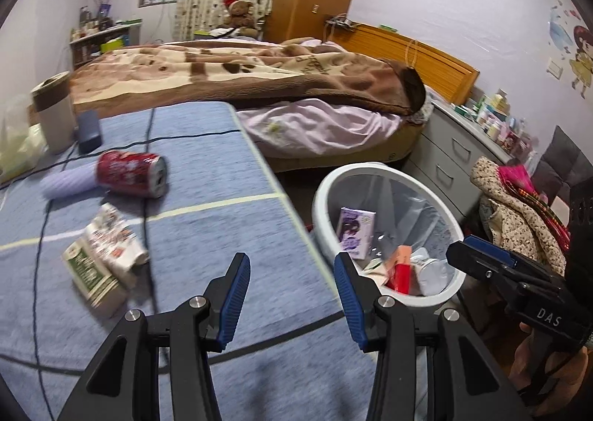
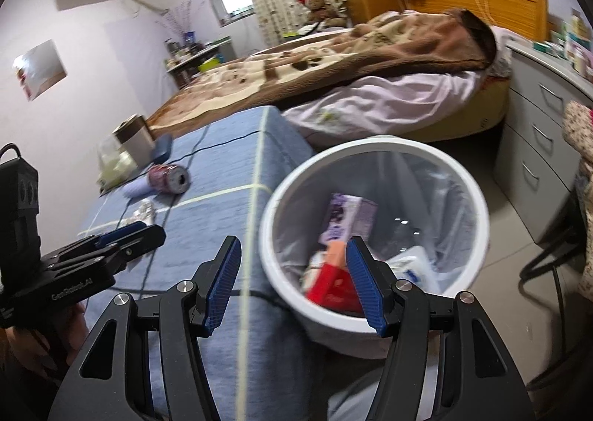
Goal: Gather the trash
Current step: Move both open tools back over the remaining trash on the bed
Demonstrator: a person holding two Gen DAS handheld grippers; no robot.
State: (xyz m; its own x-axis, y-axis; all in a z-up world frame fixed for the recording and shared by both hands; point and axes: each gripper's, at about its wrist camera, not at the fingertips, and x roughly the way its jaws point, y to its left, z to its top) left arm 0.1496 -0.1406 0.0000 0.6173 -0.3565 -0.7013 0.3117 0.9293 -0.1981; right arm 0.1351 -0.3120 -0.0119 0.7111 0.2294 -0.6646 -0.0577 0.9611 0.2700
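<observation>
Blue table (image 1: 222, 220), red can (image 1: 131, 173) well beyond empty parted left claw (image 1: 291, 296), right claw (image 2: 292, 282) parted, seemingly over bin (image 2: 370, 317).

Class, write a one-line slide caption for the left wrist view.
Empty, open left gripper over blue table; red can and wrappers remain, white bin alongside.

Open cloth up front, clutter at the back left

The near table (image 1: 229, 235) is bare between the left gripper (image 1: 289, 295) and the can (image 1: 131, 173); a cable (image 1: 150, 198) runs across it, and crumpled packets (image 1: 103, 254) lie to the left. A canister (image 1: 53, 109) and bag (image 1: 15, 139) block the far corner. The bin (image 2: 374, 235), just beside the table edge, has an unobstructed mouth under the right gripper (image 2: 292, 280).
</observation>
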